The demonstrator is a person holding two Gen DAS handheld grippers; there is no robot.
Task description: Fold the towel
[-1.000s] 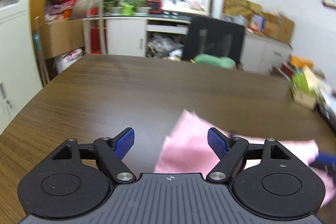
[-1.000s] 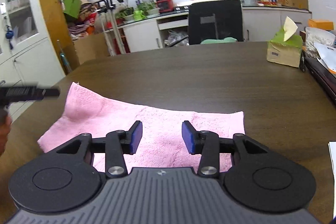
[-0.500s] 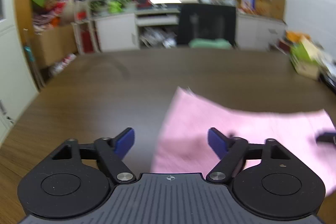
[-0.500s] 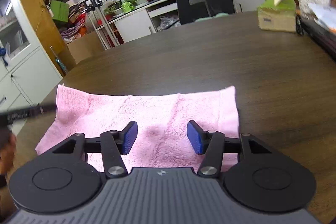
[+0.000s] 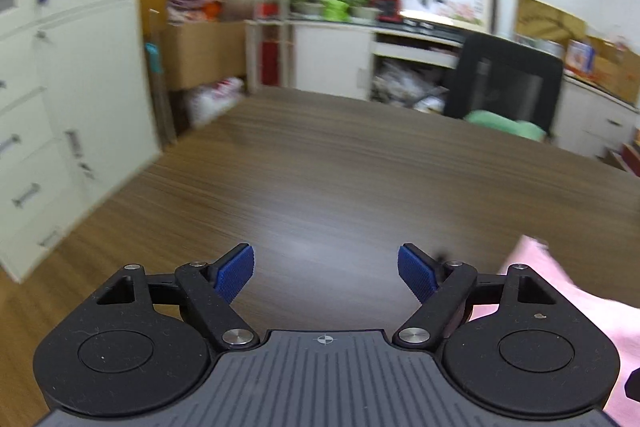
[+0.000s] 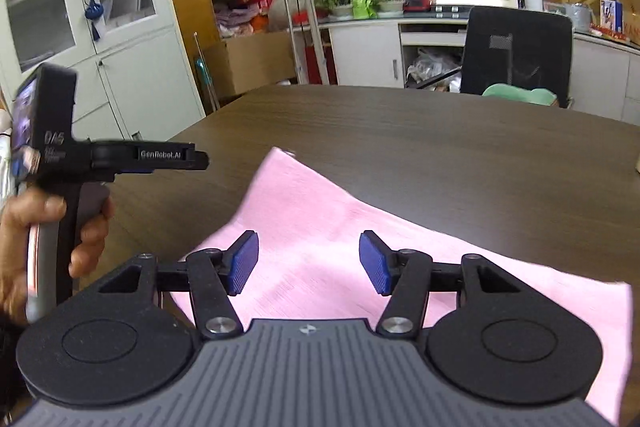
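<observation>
Seemingly unfolded, the towel (image 6: pixel 360 239) lies flat on the near table (image 6: pixel 460 147). Left gripper (image 5: pixel 326 269) gapes wide, empty; right gripper (image 6: pixel 308 261) half-open, empty, above the cloth. Folding remains.

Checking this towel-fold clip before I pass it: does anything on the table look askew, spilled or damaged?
Nothing spilled or damaged. The pink towel lies flat but skewed on the table, its far corner pointing away from the right gripper. Both grippers are open and empty; the left gripper is over bare wood beside the towel.
</observation>
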